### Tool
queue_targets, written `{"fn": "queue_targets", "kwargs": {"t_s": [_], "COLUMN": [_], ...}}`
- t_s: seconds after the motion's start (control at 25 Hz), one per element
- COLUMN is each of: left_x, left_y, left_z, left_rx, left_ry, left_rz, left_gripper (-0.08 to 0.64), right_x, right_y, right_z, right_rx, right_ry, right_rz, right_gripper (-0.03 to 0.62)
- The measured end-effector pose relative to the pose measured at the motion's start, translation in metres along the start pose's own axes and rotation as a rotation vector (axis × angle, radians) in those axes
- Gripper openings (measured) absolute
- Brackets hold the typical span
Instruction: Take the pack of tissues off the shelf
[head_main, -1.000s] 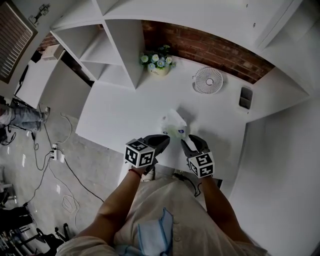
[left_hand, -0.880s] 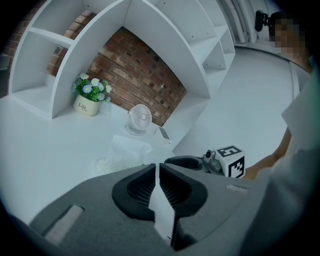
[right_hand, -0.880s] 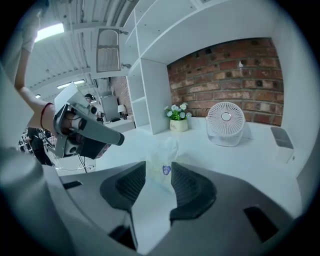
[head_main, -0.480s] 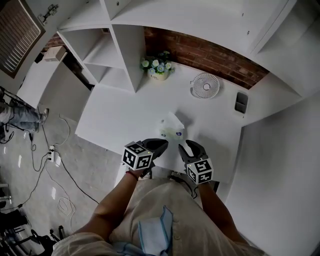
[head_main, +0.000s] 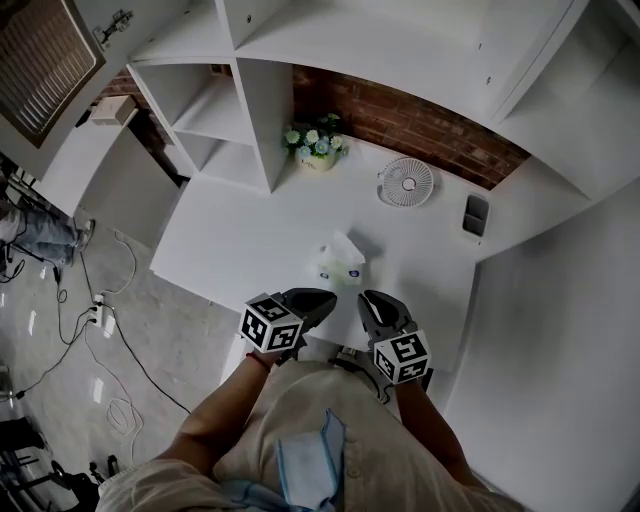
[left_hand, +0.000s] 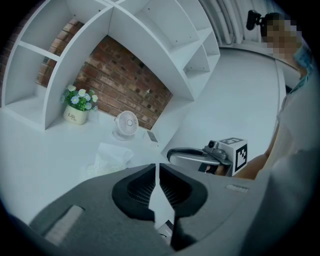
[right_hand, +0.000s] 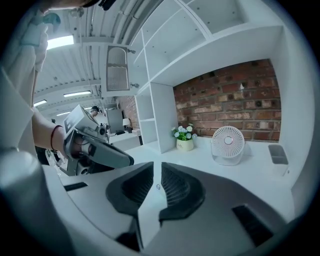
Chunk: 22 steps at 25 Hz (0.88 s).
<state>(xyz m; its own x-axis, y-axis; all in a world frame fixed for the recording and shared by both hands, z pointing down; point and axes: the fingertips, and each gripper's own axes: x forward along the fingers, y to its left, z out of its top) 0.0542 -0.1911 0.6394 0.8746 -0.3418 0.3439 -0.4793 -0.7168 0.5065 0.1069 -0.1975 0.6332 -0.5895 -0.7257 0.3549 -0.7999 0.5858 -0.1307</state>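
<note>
The pack of tissues (head_main: 340, 262) lies on the white table (head_main: 230, 240), white with a tissue sticking up; it also shows in the left gripper view (left_hand: 107, 157). Both grippers hang near the table's front edge, short of the pack and apart from it. My left gripper (head_main: 326, 298) (left_hand: 157, 167) is shut with nothing in it. My right gripper (head_main: 366, 300) (right_hand: 159, 167) has just been closing; its jaws stand almost together with nothing between them. The right gripper view does not show the pack.
A white shelf unit (head_main: 235, 95) with bare compartments stands at the back left. A flower pot (head_main: 317, 145), a small white fan (head_main: 405, 182) and a dark flat device (head_main: 475, 213) sit along the brick wall. Cables lie on the floor at left.
Both grippers have risen and drawn back from the tissue pack toward the person. The right gripper's jaws have narrowed from wide open. The pack stays on the table.
</note>
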Motion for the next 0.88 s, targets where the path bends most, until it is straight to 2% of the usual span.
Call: {"fn": "queue_targets", "kwargs": {"t_s": [0.24, 0.6, 0.88], "left_x": [-0.01, -0.039, -0.065], "left_y": [-0.022, -0.042, -0.039], "left_z": [0.012, 0.03, 0.031], "left_rx": [0.031, 0.088, 0.104], "left_ry": [-0.042, -0.109, -0.116], "left_rz": [-0.028, -0.072, -0.09], "left_gripper": [0.031, 0.031, 0.031], "right_x": [-0.016, -0.023, -0.018], "right_y": [0.021, 0.049, 0.072], "right_z": [0.018, 0.035, 0.05], "right_rx": [-0.006, 0.023, 0.022], "right_ry": [-0.02, -0.042, -0.065], "right_rz": [0.021, 0.043, 0.029], "right_gripper": [0.018, 0.015, 0.017]}}
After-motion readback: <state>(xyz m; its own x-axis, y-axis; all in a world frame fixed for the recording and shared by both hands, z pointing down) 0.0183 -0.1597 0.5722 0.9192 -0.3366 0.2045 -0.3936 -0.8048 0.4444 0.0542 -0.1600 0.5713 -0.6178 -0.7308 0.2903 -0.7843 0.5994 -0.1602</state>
